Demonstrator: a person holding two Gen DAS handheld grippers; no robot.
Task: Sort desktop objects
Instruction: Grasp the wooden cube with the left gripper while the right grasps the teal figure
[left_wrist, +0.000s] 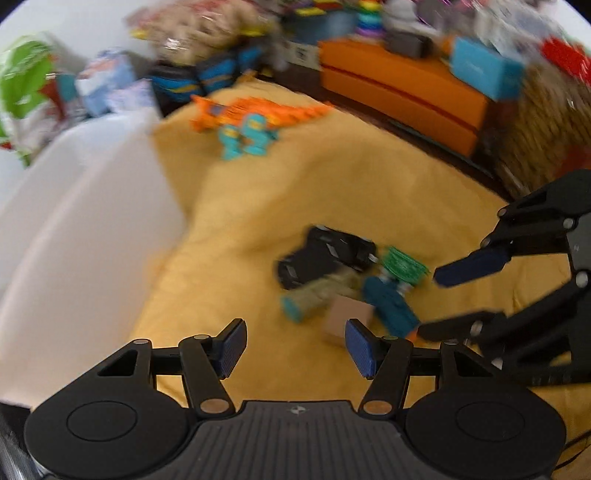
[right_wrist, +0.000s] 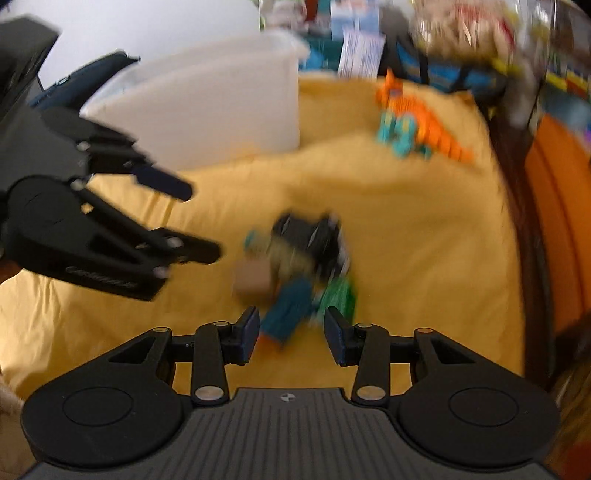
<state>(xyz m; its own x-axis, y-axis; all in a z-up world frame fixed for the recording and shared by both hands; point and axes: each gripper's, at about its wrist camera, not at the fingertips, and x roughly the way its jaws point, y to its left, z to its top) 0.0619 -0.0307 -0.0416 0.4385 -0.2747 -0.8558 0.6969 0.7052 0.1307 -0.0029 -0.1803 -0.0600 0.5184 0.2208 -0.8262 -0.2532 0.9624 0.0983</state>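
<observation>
A small heap of toys lies on the yellow cloth (left_wrist: 369, 192): a black toy car (left_wrist: 325, 254), a tan block (left_wrist: 349, 317), a teal figure (left_wrist: 391, 306) and a green ridged piece (left_wrist: 400, 264). The heap also shows in the right wrist view, with the car (right_wrist: 314, 236) behind the teal figure (right_wrist: 290, 314). My left gripper (left_wrist: 295, 343) is open and empty just short of the heap. My right gripper (right_wrist: 290, 334) is open and empty, close over the teal figure; it also shows in the left wrist view (left_wrist: 439, 302). Both views are blurred.
A white plastic bin (left_wrist: 85, 206) stands at the left, also in the right wrist view (right_wrist: 207, 107). An orange toy dinosaur (left_wrist: 255, 110) and teal figures (left_wrist: 243, 136) lie farther back. An orange box (left_wrist: 402, 96) and cluttered toys line the back edge.
</observation>
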